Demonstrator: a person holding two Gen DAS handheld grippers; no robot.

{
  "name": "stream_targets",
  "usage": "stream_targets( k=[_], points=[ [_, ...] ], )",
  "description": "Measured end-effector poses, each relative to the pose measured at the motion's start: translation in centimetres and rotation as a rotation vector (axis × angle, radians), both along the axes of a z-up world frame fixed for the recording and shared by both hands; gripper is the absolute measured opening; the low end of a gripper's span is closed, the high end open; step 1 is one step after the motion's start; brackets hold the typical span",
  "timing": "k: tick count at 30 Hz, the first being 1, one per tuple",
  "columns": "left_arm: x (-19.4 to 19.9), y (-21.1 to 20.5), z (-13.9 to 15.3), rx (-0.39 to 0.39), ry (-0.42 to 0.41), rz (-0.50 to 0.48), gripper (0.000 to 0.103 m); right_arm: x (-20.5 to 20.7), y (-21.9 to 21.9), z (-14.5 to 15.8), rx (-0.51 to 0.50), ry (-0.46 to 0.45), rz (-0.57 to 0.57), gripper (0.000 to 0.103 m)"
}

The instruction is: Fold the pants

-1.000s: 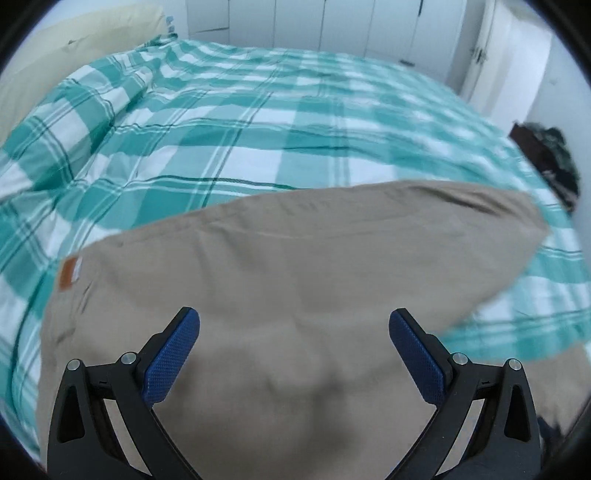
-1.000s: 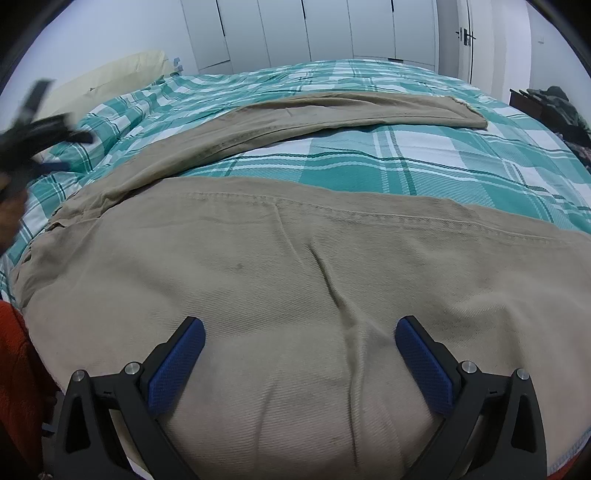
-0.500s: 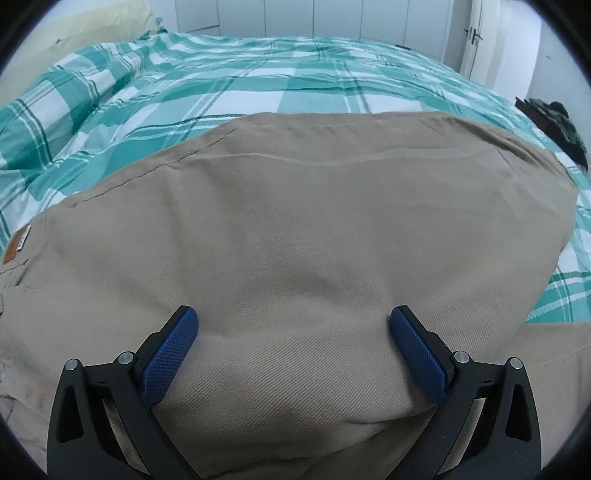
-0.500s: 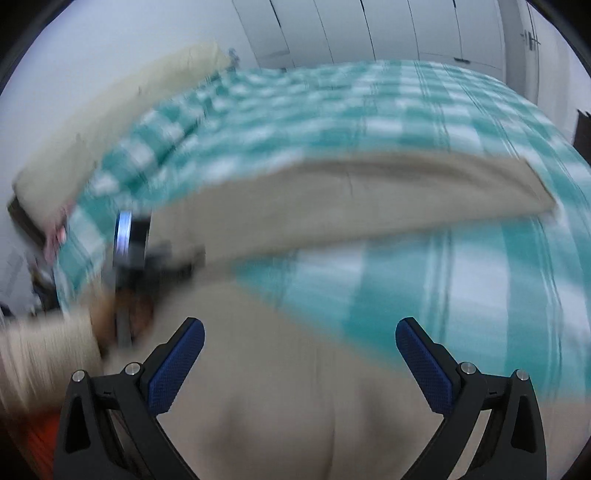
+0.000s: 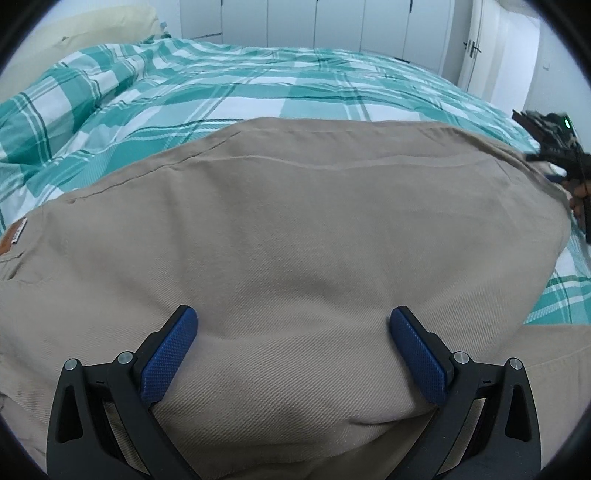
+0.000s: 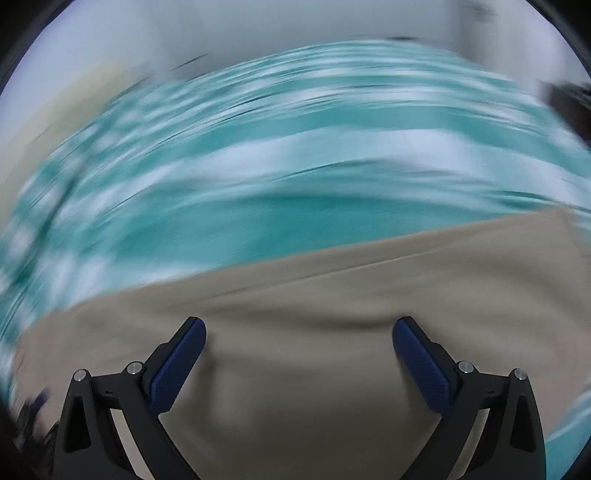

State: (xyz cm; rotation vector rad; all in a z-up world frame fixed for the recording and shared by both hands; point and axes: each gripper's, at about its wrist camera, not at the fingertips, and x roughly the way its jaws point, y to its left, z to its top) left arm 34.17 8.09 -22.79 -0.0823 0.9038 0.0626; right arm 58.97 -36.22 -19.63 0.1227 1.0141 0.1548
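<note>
- Left wrist view: the left gripper (image 5: 293, 345) is seen with its blue pads (image 5: 168, 360) spread wide and nothing clamped between them; it is held low over the khaki pants (image 5: 295, 236).
- The pants are spread flat across the near part of the bed, with a raised fold of cloth bunched between the open fingers.
- A small orange-brown label (image 5: 12, 239) is sewn at the left edge of the pants; its writing is too small to be read.
- At the far right edge of the pants, the right gripper (image 5: 554, 144) is seen, dark and blurred, with a hand behind it.
- Beyond the pants, the teal and white plaid bed cover (image 5: 258, 85) is seen, then a cream pillow (image 5: 92, 26) and white wardrobe doors (image 5: 332, 22).
- Right wrist view: heavily motion-blurred. The right gripper's pads (image 6: 421, 363) are set wide apart with nothing held, above khaki cloth, with the plaid cover behind.
</note>
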Motion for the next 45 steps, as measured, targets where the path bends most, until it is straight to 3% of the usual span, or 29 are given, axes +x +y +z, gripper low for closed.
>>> stream_targets(
  k=[3, 5, 8, 9, 11, 12, 13, 14, 15, 18, 21, 24, 27, 30, 35, 38, 39, 40, 42, 45],
  points=[
    [0.0, 0.0, -0.1, -0.004, -0.007, 0.001, 0.102, 0.3, -9.4, 0.4, -0.131, 0.028, -0.29, 0.101],
    [0.0, 0.0, -0.1, -0.005, -0.011, 0.002, 0.102, -0.8, -14.1, 1.4, -0.146, 0.006, -0.409, 0.101],
    [0.0, 0.0, -0.1, -0.006, -0.015, 0.003, 0.102, -3.1, -18.5, 1.3, 0.002, -0.007, -0.505, 0.101],
    [0.0, 0.1, -0.1, -0.006, -0.015, 0.002, 0.102, -3.7, -19.3, 0.5, 0.087, 0.009, -0.522, 0.101],
    [0.0, 0.1, -0.1, -0.005, -0.013, 0.003, 0.102, -4.4, -19.5, -0.4, 0.153, -0.001, -0.527, 0.099],
    [0.0, 0.1, -0.1, -0.005, -0.013, 0.003, 0.102, -4.4, -19.5, -0.4, 0.141, -0.01, -0.519, 0.085],
    [0.0, 0.1, -0.1, -0.004, -0.012, 0.003, 0.102, -4.3, -19.2, -0.3, 0.129, -0.017, -0.5, 0.045],
    [0.0, 0.0, -0.1, -0.002, -0.01, 0.004, 0.102, -4.1, -18.8, -0.1, 0.14, -0.019, -0.472, 0.023],
    [0.1, 0.0, -0.1, 0.0, -0.008, 0.004, 0.102, -4.0, -18.4, 0.3, 0.158, -0.023, -0.457, 0.009],
    [0.1, 0.0, -0.2, 0.005, -0.004, 0.005, 0.102, -5.2, -15.7, 3.5, 0.172, -0.109, -0.33, 0.007],
    [0.2, -0.1, -0.1, 0.01, -0.001, 0.006, 0.102, -9.5, -10.4, 8.4, 0.142, -0.199, -0.029, 0.007],
    [0.2, -0.1, -0.2, 0.015, 0.003, 0.007, 0.102, -18.4, -6.1, 12.5, 0.106, -0.256, 0.248, 0.006],
    [0.3, -0.2, -0.2, 0.022, 0.009, 0.008, 0.102, -28.8, -5.5, 14.3, 0.086, -0.262, 0.373, 0.006],
    [0.4, -0.4, -0.1, 0.035, 0.022, 0.009, 0.102, -34.8, -10.3, 12.7, 0.045, -0.192, 0.234, 0.005],
    [0.7, -0.4, 1.1, 0.05, 0.104, 0.028, 0.102, -38.0, -22.4, 6.0, -0.125, 0.004, -0.325, 0.009],
    [-0.8, -0.5, 3.7, 0.033, 0.176, 0.065, 0.102, -40.0, -24.2, 4.9, -0.078, 0.075, -0.46, 0.014],
    [-1.9, -0.6, 4.5, 0.016, 0.167, 0.052, 0.102, -40.9, -23.6, 5.4, -0.049, 0.054, -0.452, 0.029],
    [-3.2, -0.9, 5.3, -0.001, 0.154, 0.024, 0.102, -41.2, -22.7, 6.6, -0.064, 0.024, -0.417, 0.06],
    [-6.3, -2.0, 6.3, 0.006, 0.148, -0.038, 0.102, -41.2, -20.1, 8.7, -0.118, -0.053, -0.367, 0.091],
    [-11.3, -3.7, 6.8, 0.047, 0.136, -0.092, 0.102, -40.8, -15.0, 10.6, -0.069, -0.139, -0.261, 0.091]
  ],
)
